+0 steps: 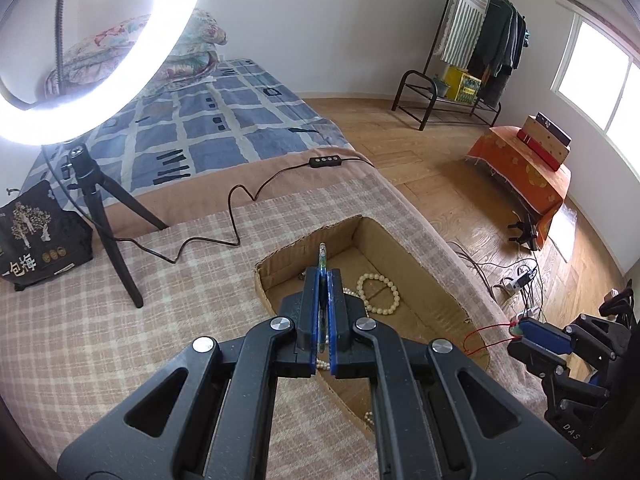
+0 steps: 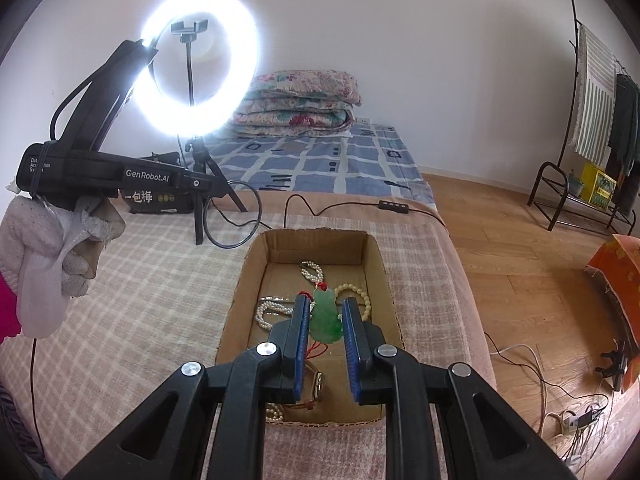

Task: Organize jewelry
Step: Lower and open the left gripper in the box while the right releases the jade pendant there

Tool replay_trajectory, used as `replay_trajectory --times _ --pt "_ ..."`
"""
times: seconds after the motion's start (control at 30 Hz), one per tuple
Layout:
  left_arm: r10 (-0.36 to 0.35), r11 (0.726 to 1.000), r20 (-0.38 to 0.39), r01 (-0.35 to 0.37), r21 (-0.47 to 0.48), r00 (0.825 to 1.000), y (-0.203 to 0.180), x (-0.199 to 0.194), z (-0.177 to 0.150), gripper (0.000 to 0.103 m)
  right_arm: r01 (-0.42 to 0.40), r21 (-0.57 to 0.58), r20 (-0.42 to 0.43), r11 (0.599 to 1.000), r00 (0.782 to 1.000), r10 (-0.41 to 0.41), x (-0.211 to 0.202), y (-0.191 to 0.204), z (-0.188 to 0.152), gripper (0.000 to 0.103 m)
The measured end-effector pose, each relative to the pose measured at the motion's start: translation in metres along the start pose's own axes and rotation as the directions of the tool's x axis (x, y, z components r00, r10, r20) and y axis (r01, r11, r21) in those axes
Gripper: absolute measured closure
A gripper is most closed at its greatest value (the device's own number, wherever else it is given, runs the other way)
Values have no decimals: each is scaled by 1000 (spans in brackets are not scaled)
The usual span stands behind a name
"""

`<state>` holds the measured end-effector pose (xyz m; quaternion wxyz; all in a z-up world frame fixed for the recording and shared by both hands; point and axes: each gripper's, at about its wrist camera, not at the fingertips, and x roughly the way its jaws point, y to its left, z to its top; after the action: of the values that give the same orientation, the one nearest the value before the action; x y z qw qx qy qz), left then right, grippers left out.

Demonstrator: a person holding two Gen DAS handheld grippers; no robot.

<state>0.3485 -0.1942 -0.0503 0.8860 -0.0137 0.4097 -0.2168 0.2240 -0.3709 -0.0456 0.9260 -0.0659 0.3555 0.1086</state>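
My left gripper (image 1: 322, 276) is shut on a thin translucent green-blue piece (image 1: 322, 254), seen edge-on and poking out past the pads. It hangs over an open cardboard box (image 1: 360, 236) that holds a cream bead bracelet (image 1: 378, 294) and a pearl strand (image 1: 352, 292). My right gripper (image 2: 326, 300) is shut on a green gourd-shaped pendant (image 2: 326, 316) with a red cord, above the same box (image 2: 316, 234). In that box lie pearl necklaces (image 2: 268, 312), the bead bracelet (image 2: 356, 290) and a watch-like piece (image 2: 318, 386). A gloved hand holds the left gripper (image 2: 212, 186) at upper left.
A lit ring light (image 2: 200, 60) on a black tripod (image 1: 116, 236) stands behind the box, its cable (image 1: 240, 200) trailing over the checked cloth. A black snack bag (image 1: 40, 236) sits at left. The surface's edge drops to wooden floor with power strips (image 1: 520, 280) on the right.
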Motion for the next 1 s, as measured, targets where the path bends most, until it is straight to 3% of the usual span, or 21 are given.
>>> replay_trajectory --times 0.53,0.7,0.73,0.77,0.83,0.9,1.0 --pt "7 999 -9 -6 32 1000 -11 25 1 102 -30 15 -54 999 998 31 25 -10 -7 87" --pt "2 999 0 -2 53 1000 -19 23 1 102 -38 17 -47 999 998 39 23 -7 -7 69" --pt "5 998 0 -5 60 1000 -21 23 2 98 -43 18 -47 999 998 43 22 -6 -8 54" --pt "5 998 0 -5 65 1000 -22 22 2 92 -45 20 -44 999 998 46 22 -6 -8 33" --pt "11 997 11 -12 74 1000 -24 20 2 39 -39 25 -29 999 999 40 20 -5 -9 13" --pt "33 996 61 -38 78 998 -26 14 0 27 -41 26 -30 999 999 42 21 -3 -8 11" --pt "42 994 70 -49 95 997 -29 12 0 26 -22 20 -31 1000 999 23 21 0 -8 5"
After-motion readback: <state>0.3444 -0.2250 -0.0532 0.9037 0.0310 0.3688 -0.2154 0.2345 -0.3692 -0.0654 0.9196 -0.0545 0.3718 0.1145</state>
